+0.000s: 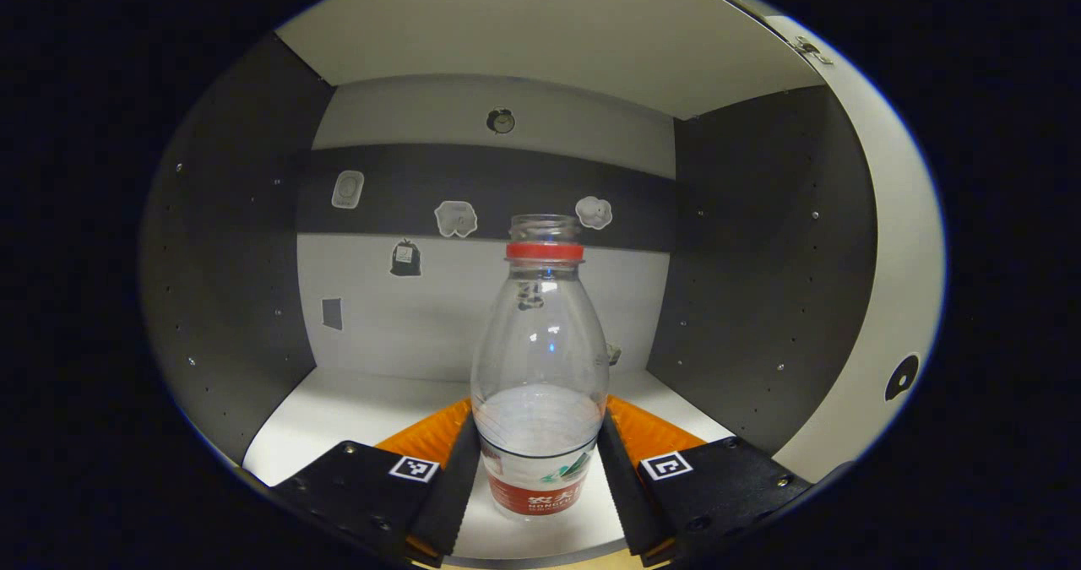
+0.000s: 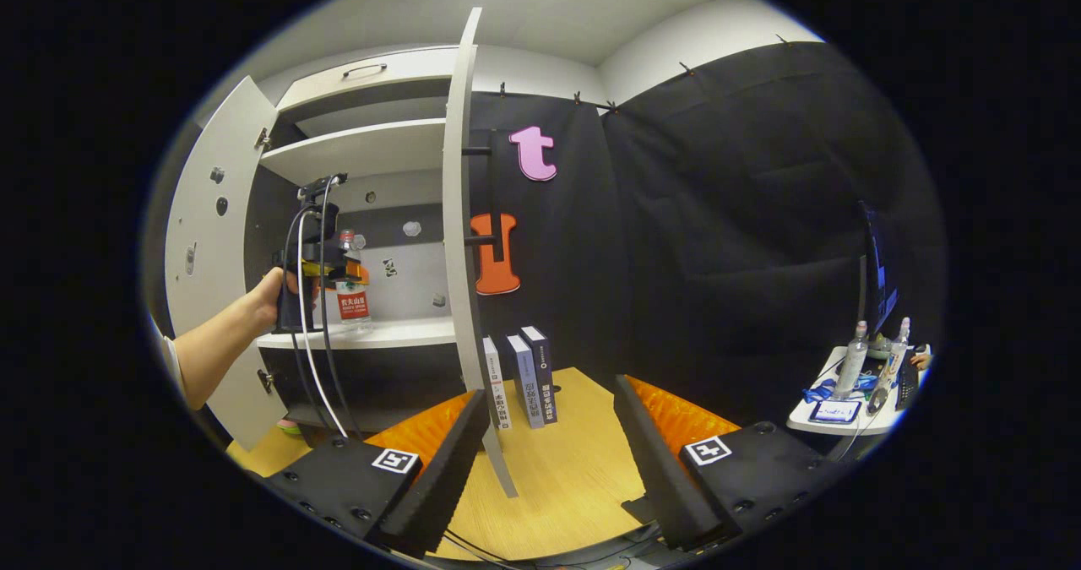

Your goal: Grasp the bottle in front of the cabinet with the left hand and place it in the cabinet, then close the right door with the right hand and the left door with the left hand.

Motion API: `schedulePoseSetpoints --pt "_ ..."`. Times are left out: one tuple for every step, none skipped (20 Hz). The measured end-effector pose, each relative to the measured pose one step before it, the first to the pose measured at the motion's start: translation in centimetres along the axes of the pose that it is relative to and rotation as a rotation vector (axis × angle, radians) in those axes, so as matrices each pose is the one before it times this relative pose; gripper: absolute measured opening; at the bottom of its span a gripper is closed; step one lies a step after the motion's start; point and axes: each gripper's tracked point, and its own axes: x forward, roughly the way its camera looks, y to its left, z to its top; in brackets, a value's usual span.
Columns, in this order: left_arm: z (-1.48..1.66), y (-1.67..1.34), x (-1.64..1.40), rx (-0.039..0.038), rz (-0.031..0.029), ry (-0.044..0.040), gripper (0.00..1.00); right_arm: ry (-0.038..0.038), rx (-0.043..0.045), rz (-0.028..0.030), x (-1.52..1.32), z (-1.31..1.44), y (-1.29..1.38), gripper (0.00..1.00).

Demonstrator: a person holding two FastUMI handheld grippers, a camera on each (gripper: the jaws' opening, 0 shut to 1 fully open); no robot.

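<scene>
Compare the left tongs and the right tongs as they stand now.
The left tongs reach inside the cabinet, while the right tongs hang outside it, over the wooden floor. The left tongs have the bottle between their fingers, at its lower body; the right tongs hold nothing and stand open, with the edge of the right door ahead of their gap. Both carry square markers.

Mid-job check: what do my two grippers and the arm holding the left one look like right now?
The left tongs and right tongs have wedge-shaped fingers with ribbed inner faces, on black mounts that each carry a square black-and-white marker. In the right gripper view, black and white cables hang from the left one's dark handle; the forearm is bare below a short light sleeve.
</scene>
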Motion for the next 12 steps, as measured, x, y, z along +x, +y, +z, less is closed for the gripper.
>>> schedulePoseSetpoints --pt "-0.214 -0.052 -0.072 0.00642 -0.00296 0.00069 0.72 0.00055 0.00008 0.00235 0.047 -0.039 0.025 0.89" --pt "0.103 0.052 0.091 0.00484 0.00222 -0.00876 0.74 -0.00006 -0.00101 0.00239 0.074 -0.016 0.109 0.89" --pt "-0.161 0.104 0.023 0.00362 0.00634 0.00013 0.76 0.00044 -0.00103 0.0031 0.1 0.023 -0.053 0.89" --pt "0.095 -0.017 -0.019 0.00243 -0.00129 -0.00409 0.78 0.00092 -0.00088 0.00502 0.037 -0.043 0.06 0.89" --pt "0.179 0.122 0.011 0.00097 0.0007 -0.0083 0.82 0.00008 -0.00006 0.00555 -0.029 0.027 0.014 0.89" --pt "0.324 0.131 -0.128 0.00371 0.00504 -0.01258 0.86 -0.00017 0.0011 0.00444 0.022 -0.04 0.053 0.89" --pt "0.573 0.121 -0.31 0.00638 0.00414 -0.0164 0.98 0.0018 0.00227 0.0049 0.182 0.022 0.08 0.89" --pt "0.676 -0.015 -0.3 0.00508 0.00048 -0.02208 0.98 0.00111 0.00286 0.00478 0.005 -0.08 -0.045 0.98" --pt "0.767 0.099 -0.466 0.00389 0.00146 -0.0227 0.97 0.00078 0.00236 0.00508 0.132 -0.024 0.026 0.98" --pt "0.867 0.038 -0.627 0.0017 0.00744 -0.02769 0.95 0.00034 0.00107 0.00519 0.05 -0.007 -0.064 0.98" --pt "1.161 0.177 -0.902 -0.00423 0.00994 -0.03083 0.95 0.00024 -0.00044 0.00671 0.077 0.097 -0.145 0.98" --pt "1.183 0.224 -0.886 -0.00738 0.0084 -0.03013 0.95 0.00109 -0.00061 0.00971 0.117 0.028 -0.034 0.98"
